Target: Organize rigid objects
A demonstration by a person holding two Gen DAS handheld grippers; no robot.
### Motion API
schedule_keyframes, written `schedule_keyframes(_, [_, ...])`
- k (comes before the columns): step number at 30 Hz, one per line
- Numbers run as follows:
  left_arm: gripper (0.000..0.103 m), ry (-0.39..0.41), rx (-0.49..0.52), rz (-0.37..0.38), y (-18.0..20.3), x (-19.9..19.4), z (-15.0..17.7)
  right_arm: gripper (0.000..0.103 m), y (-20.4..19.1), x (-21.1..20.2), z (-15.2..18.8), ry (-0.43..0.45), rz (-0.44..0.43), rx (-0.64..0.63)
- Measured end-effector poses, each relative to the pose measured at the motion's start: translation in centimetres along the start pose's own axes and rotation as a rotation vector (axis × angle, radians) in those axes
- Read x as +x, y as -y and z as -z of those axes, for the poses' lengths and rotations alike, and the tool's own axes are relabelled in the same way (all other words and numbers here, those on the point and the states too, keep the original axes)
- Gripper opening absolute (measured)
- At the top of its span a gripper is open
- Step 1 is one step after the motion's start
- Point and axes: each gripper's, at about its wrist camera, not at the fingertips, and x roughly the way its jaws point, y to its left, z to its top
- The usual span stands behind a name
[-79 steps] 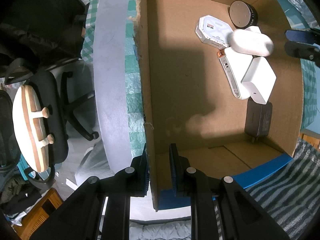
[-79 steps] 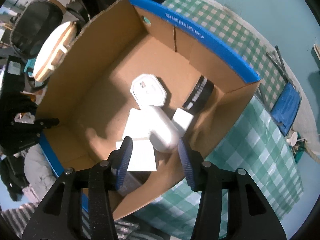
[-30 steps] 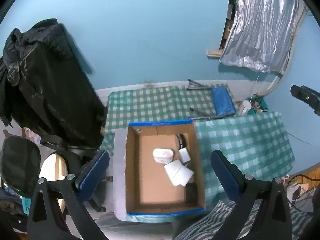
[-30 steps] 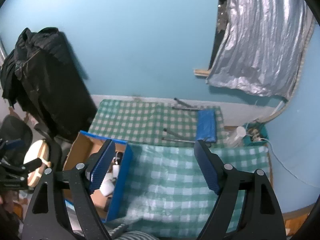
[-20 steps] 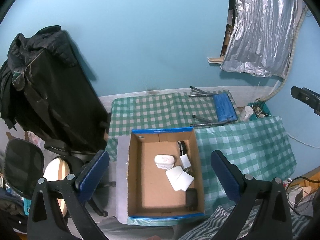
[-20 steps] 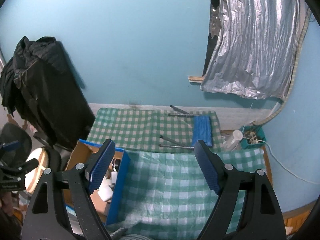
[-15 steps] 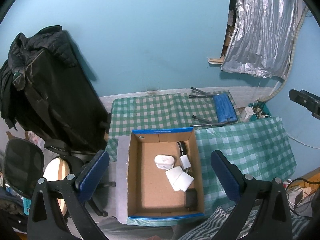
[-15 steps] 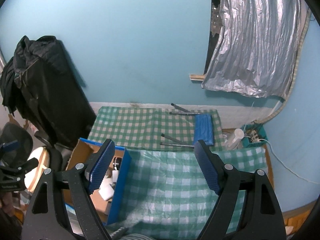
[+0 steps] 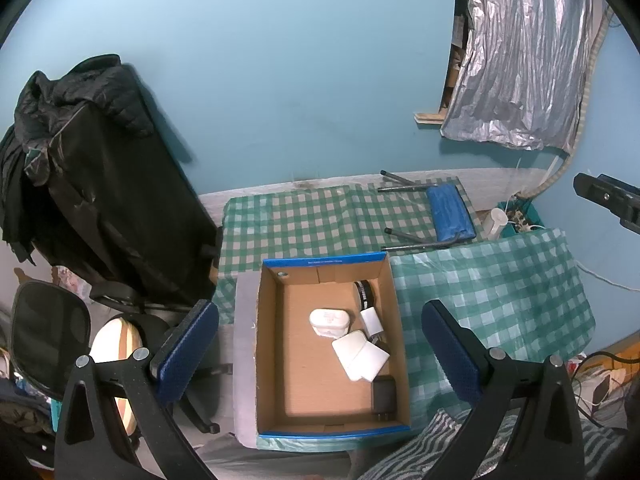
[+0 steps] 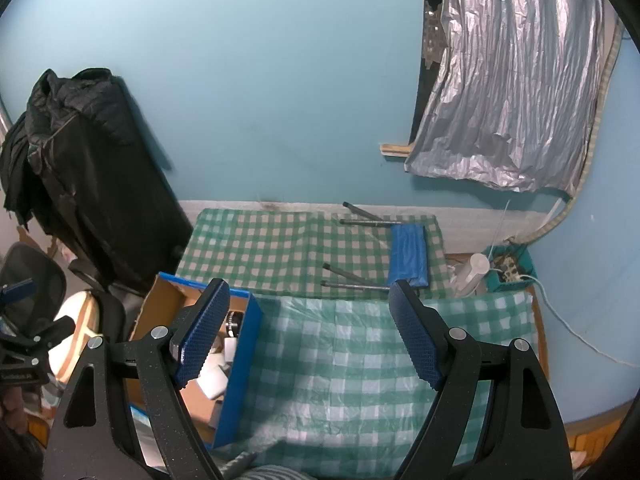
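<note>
While both grippers hung high above the desk (image 9: 500,288), neither held anything. Left gripper (image 9: 320,342): fingers spread wide, empty. Right gripper (image 10: 308,336): fingers likewise wide apart, nothing between them.

Box (image 9: 266,344) sat at the desk's left end, open-topped, blue-rimmed. Inside, along its right side: white case (image 9: 328,322), black round item (image 9: 365,296) on edge at the far right, small white block (image 9: 372,320), white flat pads (image 9: 360,354) overlapping, black adapter (image 9: 385,396) near the front corner. Green checked cloth to the right of the box was bare, so sorting looked finished or nearly so; could not tell whether any items remained out of sight.

Risks, judged:
- Box sat close to the desk's left edge, chair (image 9: 48,344) below; a nudge from a descending finger could tip it off.
- Round item on edge could roll or topple if the box got bumped.
- Pads overlapped loosely; a grab at one would likely drag its neighbour.
</note>
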Motion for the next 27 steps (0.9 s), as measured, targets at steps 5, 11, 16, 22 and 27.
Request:
schedule_keyframes(5, [0.102, 0.000, 0.001, 0.000, 0.05, 0.01, -0.06, 0.081, -0.03, 0.04, 0.00, -0.001, -0.001, 0.000])
schedule_keyframes(11, [0.102, 0.000, 0.000, -0.004, 0.05, 0.02, -0.08, 0.081, -0.05, 0.05, -0.05, 0.000, 0.000, 0.000])
schedule_keyframes(16, [0.102, 0.000, -0.001, -0.004, 0.07, 0.17, -0.11, 0.081, -0.07, 0.06, -0.10, -0.001, 0.001, 0.001])
schedule_keyframes(22, [0.102, -0.002, 0.000, -0.004, 0.07, 0.20, -0.15, 0.081, -0.08, 0.09, -0.15, -0.003, 0.001, 0.001])
schedule_keyframes(27, [0.102, 0.000, -0.001, -0.004, 0.10, 0.15, -0.11, 0.081, -0.12, 0.09, -0.18, -0.003, 0.001, 0.000])
